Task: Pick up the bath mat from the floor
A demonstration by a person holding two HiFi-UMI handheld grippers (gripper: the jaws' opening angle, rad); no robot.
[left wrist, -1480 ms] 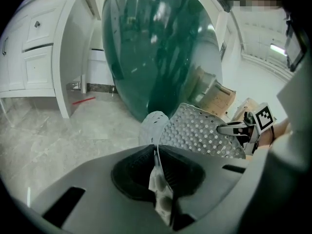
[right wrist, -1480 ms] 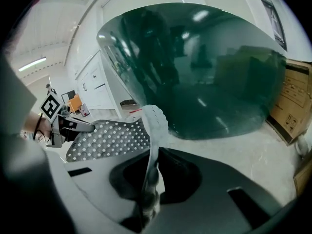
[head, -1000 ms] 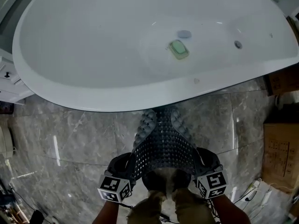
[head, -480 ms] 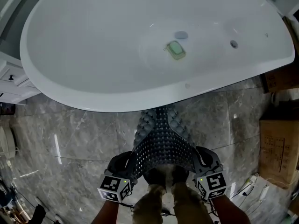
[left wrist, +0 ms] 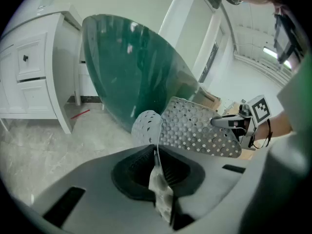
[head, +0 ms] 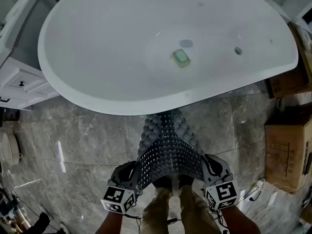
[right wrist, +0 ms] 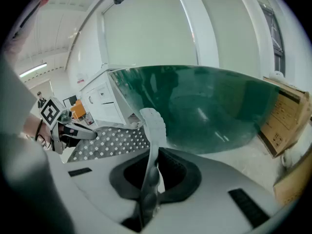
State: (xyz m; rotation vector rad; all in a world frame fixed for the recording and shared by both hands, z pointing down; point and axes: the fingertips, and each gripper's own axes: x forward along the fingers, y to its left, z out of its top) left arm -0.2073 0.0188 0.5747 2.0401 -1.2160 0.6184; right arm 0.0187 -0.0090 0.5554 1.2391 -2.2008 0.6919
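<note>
Fingers of left gripper (head: pixel 132 173), right gripper (head: pixel 208 168) clench bath mat (head: pixel 168 150) corners — tub (head: pixel 97 97) ahead.

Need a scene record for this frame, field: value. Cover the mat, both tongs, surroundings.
mat: perforated bath mat, near edge raised, spanning both tongs, far end curled by the bathtub
left tongs: shut on the mat's left corner
right tongs: shut on the mat's right corner
floor contact: far end, cannot tell
surroundings: marble floor, white cabinet at left, cardboard box at right
in tub: small green object
</note>
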